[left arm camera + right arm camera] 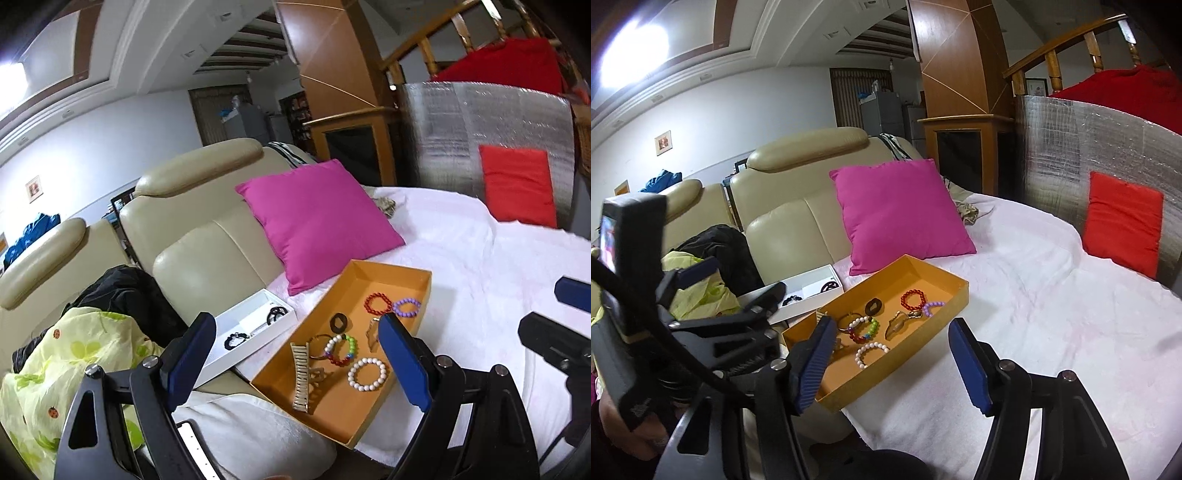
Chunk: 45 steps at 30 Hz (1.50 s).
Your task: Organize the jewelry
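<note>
An orange tray (391,271) (923,339) lies on a white cloth on the sofa. It holds a red bead bracelet (377,303) (913,299), a purple one (406,307), a multicoloured one (341,350) (865,328), a white bead bracelet (368,374) (870,353), a dark ring (339,322) and a beige hair claw (301,376). A white box (221,360) (812,280) to its left holds a black bracelet (235,339) and a black round piece (275,314). My left gripper (297,363) is open above the tray's near end. My right gripper (892,363) is open over the tray's near right edge. Both are empty.
A pink cushion (319,218) (903,214) leans on the beige sofa back behind the tray. A red cushion (1121,221) rests against a silver foil panel at the right. Yellow-green fabric (55,369) and dark clothing lie at the left. White cloth (1052,314) spreads to the right.
</note>
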Each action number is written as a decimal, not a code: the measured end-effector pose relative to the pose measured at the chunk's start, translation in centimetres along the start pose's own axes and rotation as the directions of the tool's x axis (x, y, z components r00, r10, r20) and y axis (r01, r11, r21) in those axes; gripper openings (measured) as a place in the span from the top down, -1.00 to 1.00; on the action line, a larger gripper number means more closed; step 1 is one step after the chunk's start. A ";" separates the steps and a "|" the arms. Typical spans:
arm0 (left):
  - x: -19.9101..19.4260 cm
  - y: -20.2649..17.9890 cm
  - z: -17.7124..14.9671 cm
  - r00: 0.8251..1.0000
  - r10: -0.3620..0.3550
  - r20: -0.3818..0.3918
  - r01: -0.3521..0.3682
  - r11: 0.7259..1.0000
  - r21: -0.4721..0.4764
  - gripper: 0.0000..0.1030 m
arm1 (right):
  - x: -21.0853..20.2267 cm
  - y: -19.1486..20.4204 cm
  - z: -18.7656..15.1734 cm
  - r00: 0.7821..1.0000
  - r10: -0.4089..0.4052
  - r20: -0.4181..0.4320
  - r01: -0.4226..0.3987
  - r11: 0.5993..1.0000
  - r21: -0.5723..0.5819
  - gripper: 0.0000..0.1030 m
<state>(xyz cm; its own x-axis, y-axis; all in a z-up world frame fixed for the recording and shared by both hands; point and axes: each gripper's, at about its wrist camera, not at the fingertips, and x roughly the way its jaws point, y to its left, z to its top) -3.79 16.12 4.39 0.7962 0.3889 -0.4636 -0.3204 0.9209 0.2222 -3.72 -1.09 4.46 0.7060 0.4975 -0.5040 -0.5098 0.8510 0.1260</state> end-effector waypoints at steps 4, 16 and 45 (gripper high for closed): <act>0.5 1.8 0.0 1.000 0.025 -0.009 -0.026 0.998 -0.051 -0.74 | 1.1 0.7 0.5 1.000 -0.004 -0.011 0.004 1.000 -0.010 -0.32; 2.8 5.2 -0.9 0.997 0.051 -0.058 -0.058 0.989 -0.139 -0.74 | 4.4 4.0 1.3 0.998 0.023 -0.054 -0.026 0.998 -0.059 -0.33; 7.1 2.5 -2.8 0.984 -0.028 -0.178 0.004 0.991 -0.133 -0.74 | 8.9 2.3 -0.2 0.986 -0.015 -0.164 0.010 0.999 -0.032 -0.33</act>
<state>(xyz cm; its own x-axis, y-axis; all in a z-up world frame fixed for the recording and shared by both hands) -0.39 21.32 -0.77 0.7005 0.3622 -0.6149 -0.3828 0.9179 0.1045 1.28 5.28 0.09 0.6235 0.4502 -0.6393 -0.5183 0.8501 0.0931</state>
